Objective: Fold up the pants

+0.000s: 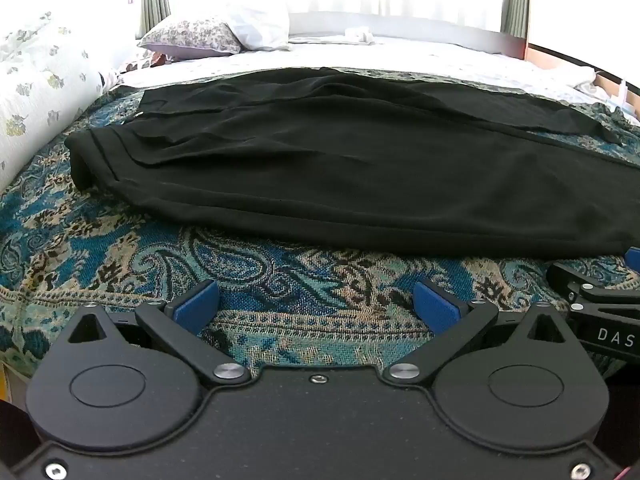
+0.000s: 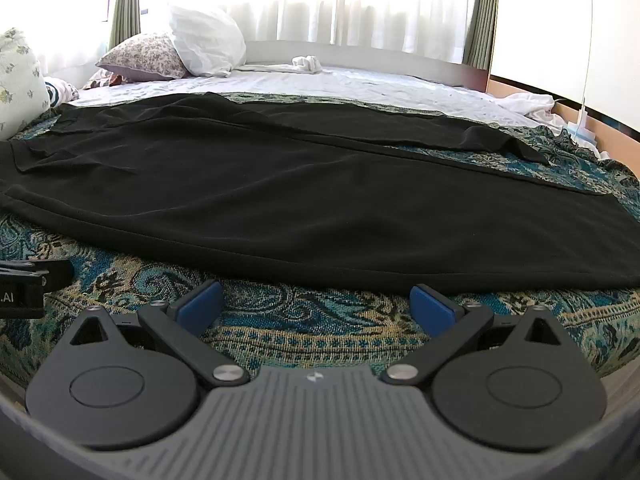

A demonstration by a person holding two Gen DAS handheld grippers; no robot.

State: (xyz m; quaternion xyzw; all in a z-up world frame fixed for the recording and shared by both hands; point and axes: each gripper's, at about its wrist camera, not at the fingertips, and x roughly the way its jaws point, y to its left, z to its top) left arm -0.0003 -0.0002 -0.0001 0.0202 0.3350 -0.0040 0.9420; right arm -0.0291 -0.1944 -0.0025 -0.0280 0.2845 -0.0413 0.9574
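Black pants (image 1: 340, 168) lie spread flat on a blue paisley bedspread (image 1: 120, 256), waistband at the left and both legs running to the right. They also show in the right wrist view (image 2: 300, 200), where the far leg ends at the right. My left gripper (image 1: 316, 306) is open and empty, just short of the pants' near edge. My right gripper (image 2: 316, 308) is open and empty, also just short of the near edge. The right gripper's body shows at the right edge of the left wrist view (image 1: 600, 300).
Two pillows (image 2: 172, 52) and white cloths (image 2: 306, 63) lie at the far end of the bed. A floral bolster (image 1: 44, 92) lies along the left. A bright curtained window (image 2: 360, 4) is behind. The bed's right edge (image 2: 576, 120) drops off.
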